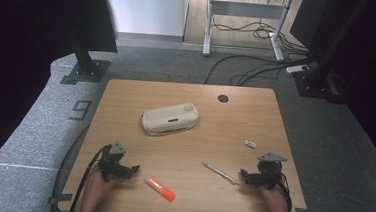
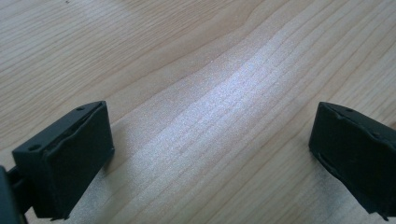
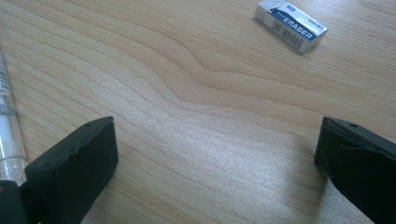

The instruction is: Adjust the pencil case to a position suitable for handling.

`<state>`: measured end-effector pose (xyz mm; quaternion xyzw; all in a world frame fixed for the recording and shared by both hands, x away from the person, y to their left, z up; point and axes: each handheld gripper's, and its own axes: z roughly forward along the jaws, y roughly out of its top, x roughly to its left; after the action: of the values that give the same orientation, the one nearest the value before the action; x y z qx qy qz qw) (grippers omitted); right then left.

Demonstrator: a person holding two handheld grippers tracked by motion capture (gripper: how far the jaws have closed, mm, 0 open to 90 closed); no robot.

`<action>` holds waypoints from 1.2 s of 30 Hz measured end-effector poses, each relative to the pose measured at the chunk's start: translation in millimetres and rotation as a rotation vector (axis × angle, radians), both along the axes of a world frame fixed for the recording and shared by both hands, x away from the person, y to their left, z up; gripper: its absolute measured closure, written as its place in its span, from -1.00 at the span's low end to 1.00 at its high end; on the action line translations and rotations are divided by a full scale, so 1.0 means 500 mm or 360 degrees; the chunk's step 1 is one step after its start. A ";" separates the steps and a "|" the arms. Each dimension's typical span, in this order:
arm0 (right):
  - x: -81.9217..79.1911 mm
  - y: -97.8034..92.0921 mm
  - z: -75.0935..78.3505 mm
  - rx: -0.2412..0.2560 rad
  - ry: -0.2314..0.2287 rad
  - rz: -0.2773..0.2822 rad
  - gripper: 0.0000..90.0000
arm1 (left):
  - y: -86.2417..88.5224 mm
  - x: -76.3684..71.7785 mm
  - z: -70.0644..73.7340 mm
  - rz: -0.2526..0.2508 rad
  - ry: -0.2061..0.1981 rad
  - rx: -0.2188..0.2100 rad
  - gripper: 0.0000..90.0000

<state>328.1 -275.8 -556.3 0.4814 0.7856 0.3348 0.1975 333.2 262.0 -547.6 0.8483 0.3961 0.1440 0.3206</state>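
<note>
A beige zipped pencil case [image 1: 170, 119] lies at the middle of the wooden table [image 1: 235, 119]. Near the front edge lies an orange highlighter [image 1: 160, 188], just right of my left gripper [image 1: 121, 168]. A clear pen [image 1: 220, 173] lies left of my right gripper [image 1: 256, 177], and a small white eraser [image 1: 250, 144] sits beyond it. In the left gripper view my left gripper [image 2: 210, 154] stands open over bare wood. In the right gripper view my right gripper [image 3: 215, 158] is open too, with the pen [image 3: 8, 126] outside its left jaw and the eraser [image 3: 290, 24] farther ahead.
A round black cable hole [image 1: 222, 98] sits near the table's far edge. Beyond the table are grey carpet, black stand bases [image 1: 85, 71] on both sides and loose cables [image 1: 248, 70] on the floor. A person's hands hold both grippers at the table's near edge.
</note>
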 end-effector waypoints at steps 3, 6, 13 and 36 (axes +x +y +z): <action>0.000 0.000 0.000 0.0000 0.0000 0.0004 -1.00 | -0.001 0.001 0.000 0.0001 0.0000 0.0000 -1.00; 0.000 0.000 0.000 0.0001 0.0000 0.0007 -1.00 | -0.006 0.002 0.000 0.0033 0.0002 -0.0001 -1.00; 0.000 0.001 0.000 0.0001 0.0000 0.0015 -1.00 | -0.010 0.005 0.000 0.0023 0.0002 0.0001 -1.00; 0.000 0.001 0.000 0.0001 0.0000 0.0023 -1.00 | -0.022 0.023 0.022 0.0004 0.0030 -0.0032 -0.98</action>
<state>328.1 -275.3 -556.3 0.4758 0.7890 0.3365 0.1948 344.5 251.0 -536.5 0.8458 0.4015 0.1325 0.3253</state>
